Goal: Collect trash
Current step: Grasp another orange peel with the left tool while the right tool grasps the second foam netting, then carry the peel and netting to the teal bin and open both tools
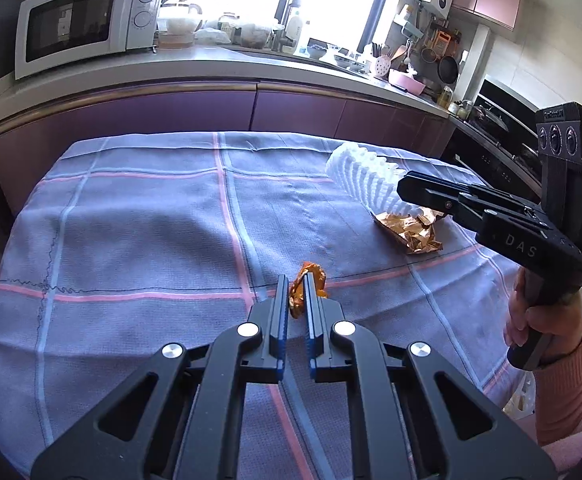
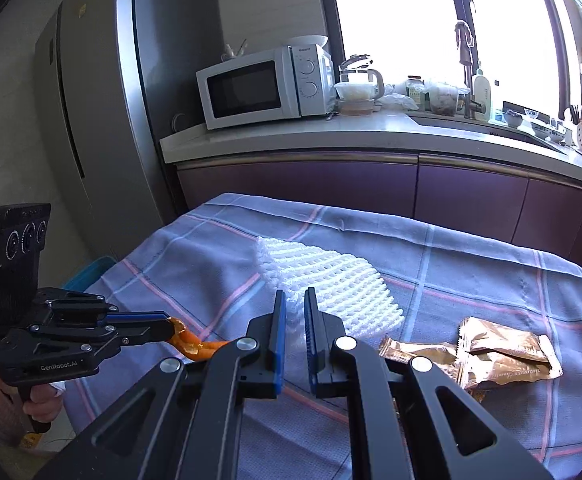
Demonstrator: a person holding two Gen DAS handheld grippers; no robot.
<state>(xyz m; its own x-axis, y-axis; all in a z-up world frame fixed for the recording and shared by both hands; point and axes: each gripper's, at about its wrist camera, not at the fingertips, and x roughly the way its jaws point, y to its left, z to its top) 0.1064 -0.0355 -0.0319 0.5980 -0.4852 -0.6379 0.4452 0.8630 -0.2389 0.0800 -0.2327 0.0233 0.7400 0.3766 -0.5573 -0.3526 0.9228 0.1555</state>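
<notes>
Glossy foil wrappers, woven tablecloth

A checked blue cloth covered the table. Gold wrappers lay on it near its right edge. White foam netting lay just beside them.

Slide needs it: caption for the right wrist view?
Right tool shut on white foam net; left tool holds orange peel; gold wrappers remain on checked cloth.
</notes>
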